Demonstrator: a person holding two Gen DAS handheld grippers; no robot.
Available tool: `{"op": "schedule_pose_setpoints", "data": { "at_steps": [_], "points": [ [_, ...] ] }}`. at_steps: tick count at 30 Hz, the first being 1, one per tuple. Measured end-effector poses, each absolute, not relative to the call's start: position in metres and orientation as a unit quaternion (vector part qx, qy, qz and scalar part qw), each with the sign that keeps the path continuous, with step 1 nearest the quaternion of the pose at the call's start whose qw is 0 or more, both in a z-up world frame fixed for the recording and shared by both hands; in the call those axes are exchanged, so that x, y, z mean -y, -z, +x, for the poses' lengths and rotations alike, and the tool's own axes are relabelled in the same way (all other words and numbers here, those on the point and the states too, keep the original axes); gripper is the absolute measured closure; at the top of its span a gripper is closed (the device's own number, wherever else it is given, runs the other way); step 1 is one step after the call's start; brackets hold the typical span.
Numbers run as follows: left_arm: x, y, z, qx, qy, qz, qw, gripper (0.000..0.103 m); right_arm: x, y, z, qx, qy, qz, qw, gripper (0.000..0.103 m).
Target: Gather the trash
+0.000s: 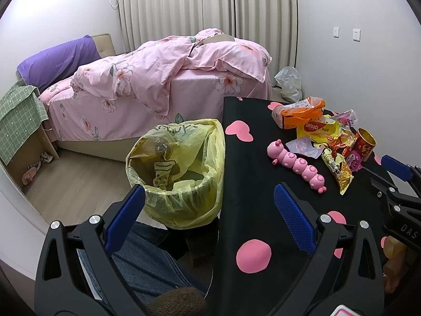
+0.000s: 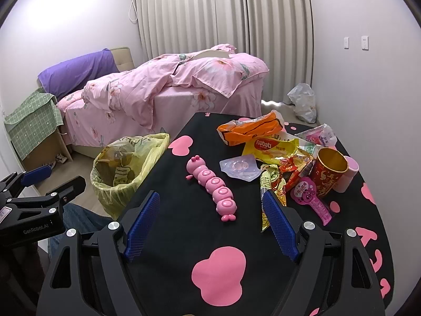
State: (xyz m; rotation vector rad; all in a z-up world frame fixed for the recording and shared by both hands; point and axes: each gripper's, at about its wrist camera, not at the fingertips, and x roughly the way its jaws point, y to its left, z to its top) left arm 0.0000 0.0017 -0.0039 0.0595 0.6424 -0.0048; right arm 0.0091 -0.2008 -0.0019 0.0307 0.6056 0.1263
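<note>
Wrappers lie heaped on the far right of the black table [image 2: 163, 231]: an orange bag [image 2: 250, 129], a yellow nabati packet [image 2: 271, 147], a clear blister tray [image 2: 238, 168] and a long snack sachet [image 2: 268, 197], with a red-and-gold cup [image 2: 327, 173] standing among them. My right gripper [image 2: 210, 221] hovers over the table with its fingers spread wide and nothing between them; my left gripper [image 1: 210, 210] is likewise spread and empty, straddling the table's left edge. I judge the sachet the nearest piece, so I would lower the right fingers across its narrow width and close on a flat stretch. The pink caterpillar toy [image 2: 211, 187] lies just beside the pile and looks like no trash, so I would skirt it. The yellow-lined bin [image 1: 179, 168] sits against the table's left edge, mouth open, with bare tabletop between for carrying across.
</note>
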Motion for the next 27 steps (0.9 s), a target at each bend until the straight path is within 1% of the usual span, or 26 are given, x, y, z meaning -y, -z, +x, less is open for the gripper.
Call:
{"op": "schedule_pose_setpoints", "data": {
  "at_steps": [27],
  "points": [
    [-0.0069, 0.0045, 0.0, -0.316, 0.002, 0.026, 0.948, 0.009, 0.2, 0.0015, 0.0096, -0.301, -0.064, 0.017, 0.951, 0.026]
  ]
}}
